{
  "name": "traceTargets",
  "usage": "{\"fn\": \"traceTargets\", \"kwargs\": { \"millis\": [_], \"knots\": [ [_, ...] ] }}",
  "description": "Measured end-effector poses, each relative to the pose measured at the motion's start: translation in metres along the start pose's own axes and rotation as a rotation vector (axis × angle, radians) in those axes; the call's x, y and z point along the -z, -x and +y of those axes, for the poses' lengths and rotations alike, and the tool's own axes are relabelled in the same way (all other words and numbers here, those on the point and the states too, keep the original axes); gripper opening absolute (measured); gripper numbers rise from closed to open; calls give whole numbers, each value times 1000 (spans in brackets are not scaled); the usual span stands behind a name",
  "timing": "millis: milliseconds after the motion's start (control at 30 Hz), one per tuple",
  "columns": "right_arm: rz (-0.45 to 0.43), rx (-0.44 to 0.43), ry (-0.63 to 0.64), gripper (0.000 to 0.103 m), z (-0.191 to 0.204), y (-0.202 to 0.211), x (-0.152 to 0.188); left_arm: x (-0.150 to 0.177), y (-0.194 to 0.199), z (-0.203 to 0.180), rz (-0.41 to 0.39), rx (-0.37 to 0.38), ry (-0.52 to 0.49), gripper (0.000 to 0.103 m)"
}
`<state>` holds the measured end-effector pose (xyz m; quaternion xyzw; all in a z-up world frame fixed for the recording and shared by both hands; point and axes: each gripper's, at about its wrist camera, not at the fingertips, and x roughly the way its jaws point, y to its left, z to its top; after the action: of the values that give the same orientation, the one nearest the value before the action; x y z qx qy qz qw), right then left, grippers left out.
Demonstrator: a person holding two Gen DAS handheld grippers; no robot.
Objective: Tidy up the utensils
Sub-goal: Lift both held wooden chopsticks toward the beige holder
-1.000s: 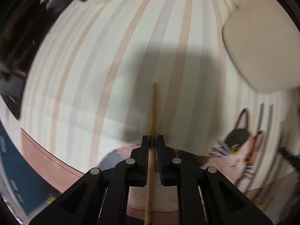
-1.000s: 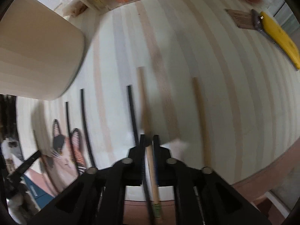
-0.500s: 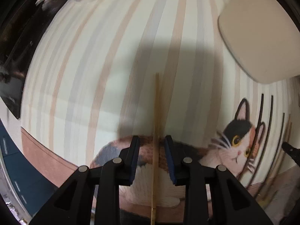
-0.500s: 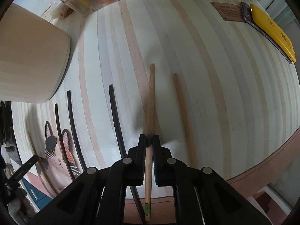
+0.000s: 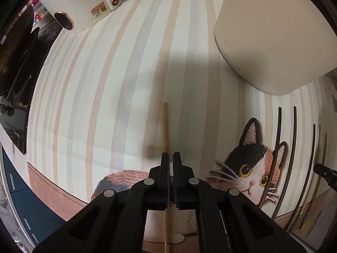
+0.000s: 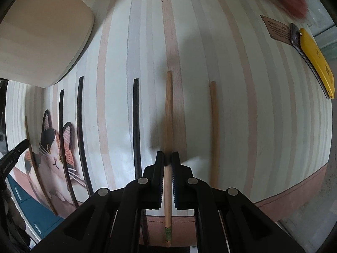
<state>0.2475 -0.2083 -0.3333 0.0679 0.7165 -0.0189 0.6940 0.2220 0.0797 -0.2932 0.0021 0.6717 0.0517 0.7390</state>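
My left gripper (image 5: 170,155) is shut on a thin wooden chopstick (image 5: 165,124) that points forward over the striped mat (image 5: 105,84). My right gripper (image 6: 167,154) is shut on a thicker wooden chopstick (image 6: 168,105) with a green band at its near end. Another wooden chopstick (image 6: 213,130) lies on the mat to its right. Three black chopsticks (image 6: 135,122) lie to its left, two of them across the cat picture (image 6: 54,147). The black chopsticks also show at the right of the left wrist view (image 5: 292,147).
A beige container (image 5: 273,31) stands at the back between the two grippers; it also shows in the right wrist view (image 6: 42,31). A white appliance (image 5: 84,4) is at the far left. A yellow flat object (image 6: 316,59) and a brown card (image 6: 278,29) lie at the far right.
My left gripper was shut, opened half a second ago, and is shut again on the thin chopstick. My right gripper stays shut on its chopstick and has shifted slightly.
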Motion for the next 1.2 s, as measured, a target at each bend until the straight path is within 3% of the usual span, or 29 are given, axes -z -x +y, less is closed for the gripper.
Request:
{"fn": "traceTargets", "kwargs": {
  "millis": [333, 367, 733, 967, 1200],
  "knots": [
    [25, -11, -19, 7, -8, 2, -20, -13, -10, -67, -4, -37, -55, 7],
    [27, -9, -20, 7, -7, 2, -21, -15, -15, -71, 26, -31, -57, 5],
    [-35, 58, -10, 7, 2, 8, -26, -23, -10, -86, 4, -44, -57, 0],
    [-129, -34, -70, 7, -12, 38, -12, -17, 54, -65, -127, -26, -39, 0],
    [-304, -79, -28, 7, -2, 104, 2, -4, 121, -55, -268, 13, -15, 0]
  ]
}}
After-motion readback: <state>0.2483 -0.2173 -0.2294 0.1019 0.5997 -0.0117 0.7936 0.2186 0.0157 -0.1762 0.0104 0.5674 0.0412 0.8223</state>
